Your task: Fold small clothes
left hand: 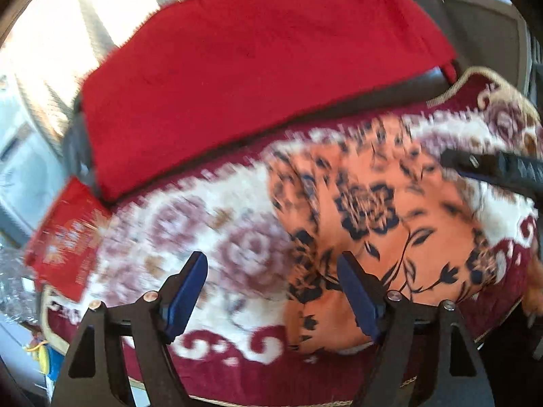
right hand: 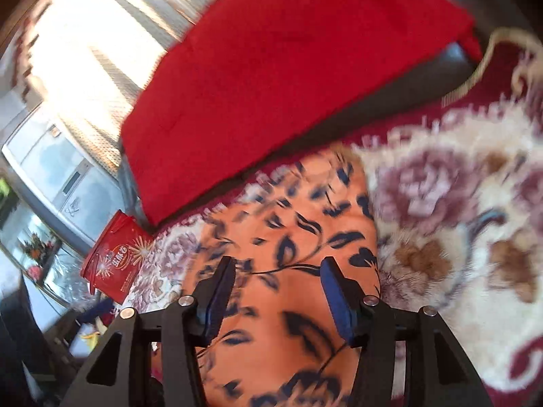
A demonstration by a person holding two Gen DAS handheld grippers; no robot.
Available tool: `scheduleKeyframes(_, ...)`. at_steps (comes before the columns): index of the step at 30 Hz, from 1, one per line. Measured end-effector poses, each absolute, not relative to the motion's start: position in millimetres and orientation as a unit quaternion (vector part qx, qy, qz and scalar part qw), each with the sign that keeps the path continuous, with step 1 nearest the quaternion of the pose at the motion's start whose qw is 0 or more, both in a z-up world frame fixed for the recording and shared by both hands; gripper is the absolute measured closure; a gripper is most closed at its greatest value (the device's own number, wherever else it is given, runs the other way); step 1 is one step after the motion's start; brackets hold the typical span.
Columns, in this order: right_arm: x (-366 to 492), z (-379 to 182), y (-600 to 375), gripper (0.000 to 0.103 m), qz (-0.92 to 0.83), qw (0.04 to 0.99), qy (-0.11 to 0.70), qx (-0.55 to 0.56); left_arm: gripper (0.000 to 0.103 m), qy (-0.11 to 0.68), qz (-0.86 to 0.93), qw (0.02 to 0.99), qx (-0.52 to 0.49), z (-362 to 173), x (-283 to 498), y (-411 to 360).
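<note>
An orange garment (left hand: pixel 373 210) with a dark blue flower print lies spread flat on a plush maroon and cream blanket (left hand: pixel 210 237). My left gripper (left hand: pixel 271 261) hovers open at the garment's left edge, with nothing between its blue pads. One black finger (left hand: pixel 488 168) of the other gripper reaches in from the right edge. In the right wrist view the orange garment (right hand: pixel 288 288) fills the lower middle. My right gripper (right hand: pixel 277 264) stands open above it, and the cloth shows through the gap. Both views are motion-blurred.
A thick red cloth (left hand: pixel 254 68) (right hand: pixel 288 68) covers a dark raised back behind the blanket (right hand: pixel 441 203). A red printed bag (left hand: pixel 64 237) (right hand: pixel 115 264) sits at the blanket's left end. A grey-white appliance (right hand: pixel 57 166) and bright striped curtains stand at the left.
</note>
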State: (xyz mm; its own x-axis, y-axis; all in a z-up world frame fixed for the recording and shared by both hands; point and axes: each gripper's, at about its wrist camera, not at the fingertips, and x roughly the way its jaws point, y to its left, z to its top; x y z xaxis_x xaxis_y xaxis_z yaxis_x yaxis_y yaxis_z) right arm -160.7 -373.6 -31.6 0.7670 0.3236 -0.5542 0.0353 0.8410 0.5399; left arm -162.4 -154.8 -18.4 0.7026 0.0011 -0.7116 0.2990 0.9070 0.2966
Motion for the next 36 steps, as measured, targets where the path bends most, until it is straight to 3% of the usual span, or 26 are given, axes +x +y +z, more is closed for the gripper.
scheduleKeyframes(2, -178.8, -6.1, -363.5, 0.046, 0.074, 0.915, 0.319, 0.237, 0.012, 0.354, -0.072, 0.914, 0.185, 5.8, -174.3, -147.9)
scheduleKeyframes(6, -209.3, 49.7, -345.2, 0.038, 0.048, 0.942, 0.284, 0.174, 0.011, 0.317, -0.050, 0.934, 0.156, 47.3, -195.9, -133.2)
scheduleKeyframes(9, -228.4, 80.5, -333.5, 0.032, 0.033, 0.954, 0.262, 0.139, 0.002, 0.283, -0.026, 0.947, 0.148, 72.5, -214.2, -122.4)
scheduleKeyframes(16, -267.4, 126.1, -309.7, 0.032, 0.022, 0.965, 0.244, 0.098, 0.002, 0.253, -0.023, 0.961, 0.105, 109.1, -237.5, -98.9)
scheduleKeyframes(36, -310.4, 150.1, -267.8, 0.028, 0.030, 0.972, 0.224, 0.064, 0.002, 0.219, 0.012, 0.975, 0.046, 141.5, -263.4, -57.4)
